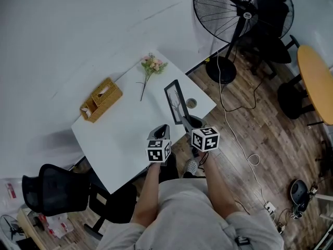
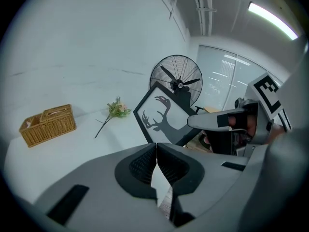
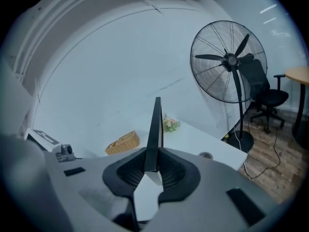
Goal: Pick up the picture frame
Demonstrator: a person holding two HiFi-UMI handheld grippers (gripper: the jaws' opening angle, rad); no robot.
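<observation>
Right gripper view: picture frame edge-on, clamped between right gripper jaws; left gripper jaws clenched, empty.

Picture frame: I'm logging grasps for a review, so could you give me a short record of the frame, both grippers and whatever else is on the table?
held object: black picture frame with a deer silhouette, tilted on a corner, seemingly clear of the white table
right gripper: shut on the picture frame's edge
left gripper: jaws together, nothing between them, close beside the frame
also on table: wicker basket, flower sprig
nearby: standing fan on the floor past the table
</observation>
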